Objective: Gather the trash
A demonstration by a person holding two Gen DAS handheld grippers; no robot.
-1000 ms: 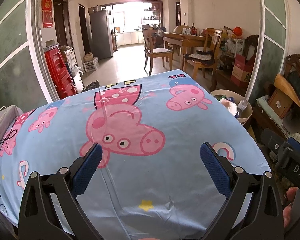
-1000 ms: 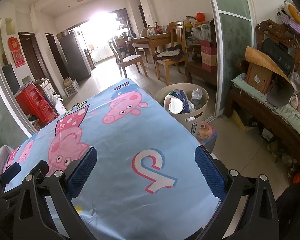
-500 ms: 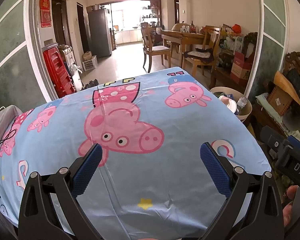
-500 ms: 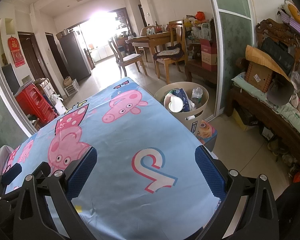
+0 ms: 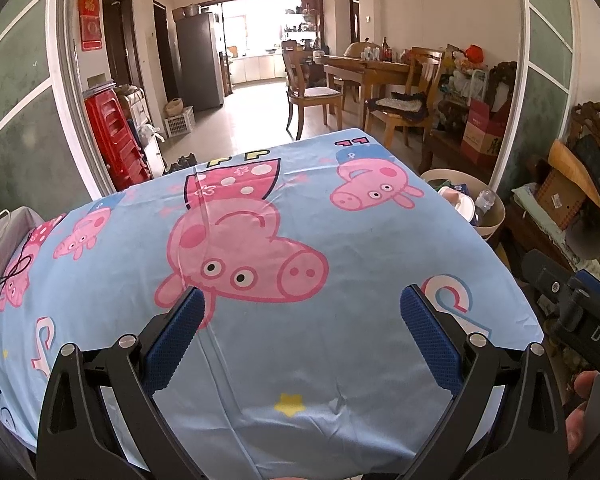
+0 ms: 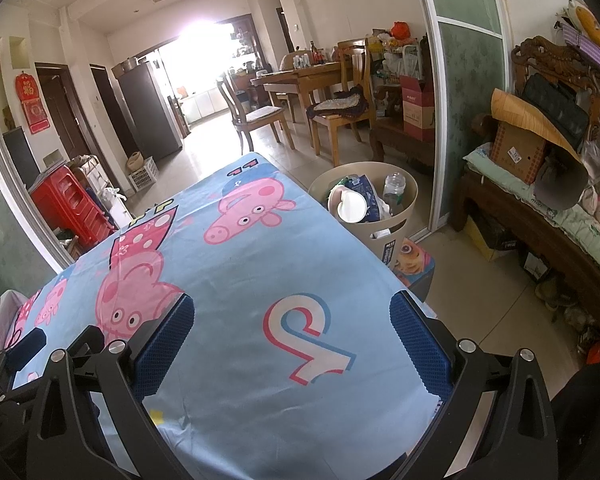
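A beige trash bin stands on the floor by the table's far right corner. It holds a white cup, a clear bottle and a blue wrapper. It also shows in the left wrist view. My left gripper is open and empty above the near part of the blue cartoon-pig tablecloth. My right gripper is open and empty above the cloth's near right part. No loose trash shows on the cloth.
A small printed stool stands beside the bin. A wooden bench piled with boxes runs along the right wall. Red plastic stools stand at far left. A dining table with chairs is beyond. A black cable lies at the cloth's left edge.
Both views have shifted very slightly. Both grippers stay open and empty, and nothing on the table moved.
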